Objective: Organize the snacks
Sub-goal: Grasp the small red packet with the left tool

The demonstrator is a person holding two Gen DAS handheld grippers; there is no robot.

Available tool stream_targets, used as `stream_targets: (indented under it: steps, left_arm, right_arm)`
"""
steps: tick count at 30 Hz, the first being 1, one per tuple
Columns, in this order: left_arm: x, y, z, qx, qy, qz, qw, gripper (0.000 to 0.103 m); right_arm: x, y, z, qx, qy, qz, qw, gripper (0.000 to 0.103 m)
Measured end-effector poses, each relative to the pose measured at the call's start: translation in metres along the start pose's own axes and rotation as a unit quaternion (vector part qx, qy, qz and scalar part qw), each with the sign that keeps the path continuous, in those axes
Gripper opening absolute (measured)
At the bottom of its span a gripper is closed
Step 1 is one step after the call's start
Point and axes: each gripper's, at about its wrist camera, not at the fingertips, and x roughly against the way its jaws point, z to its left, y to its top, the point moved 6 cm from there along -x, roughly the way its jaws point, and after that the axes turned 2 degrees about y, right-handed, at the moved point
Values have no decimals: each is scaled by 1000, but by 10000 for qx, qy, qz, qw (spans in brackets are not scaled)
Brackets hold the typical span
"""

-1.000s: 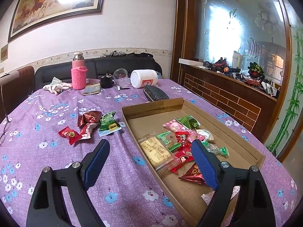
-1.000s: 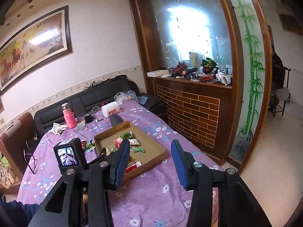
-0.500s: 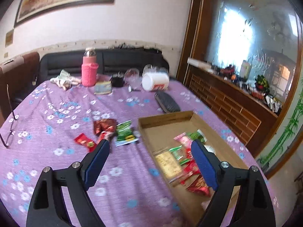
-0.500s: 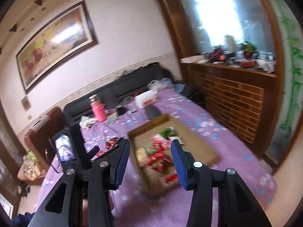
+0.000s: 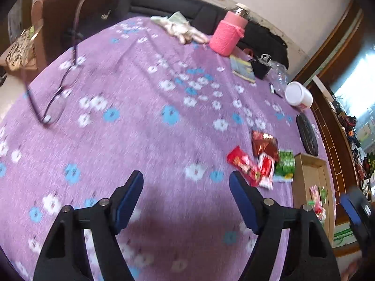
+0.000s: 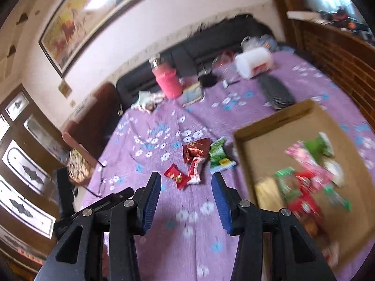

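Note:
Several loose snack packets lie together on the purple flowered tablecloth [image 5: 145, 140]: a red packet [image 5: 243, 164], a dark red foil one [image 5: 264, 142], a red and white one [image 5: 266, 169] and a green one [image 5: 284, 164]. My left gripper [image 5: 187, 187] hovers over bare cloth to their left, its jaws closing with nothing between them. My right gripper [image 6: 186, 180] is open and empty, just short of the red packet [image 6: 175, 175] and the green one [image 6: 219, 157]. The cardboard box [image 6: 257, 145] to the right holds several snacks [image 6: 304, 182].
At the far end of the table stand a pink-sleeved bottle [image 5: 227, 35], a white jar [image 5: 298, 94] on its side, a black cup [image 5: 260, 68] and a booklet [image 5: 241, 66]. A black case [image 5: 307, 133] lies near the box. Glasses [image 5: 54, 98] lie at the left.
Both grippers swung left and tilted down, away from the box and towards the loose packets. The left jaws stand narrower than before. The box has slid to the right edge of the left view.

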Motion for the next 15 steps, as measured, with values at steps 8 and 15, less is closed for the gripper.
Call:
stream_targets:
  steps: [8, 15]
  left_arm:
    - [-8, 4, -14, -814, -62, -584, 9949, 75]
    - [-17, 8, 5, -480, -2, -387, 9981, 75]
  right_arm:
    - [-107, 40, -10, 225, -669, 833, 9940, 48]
    - [-174, 54, -15, 817, -1668, 1310, 9738, 48]
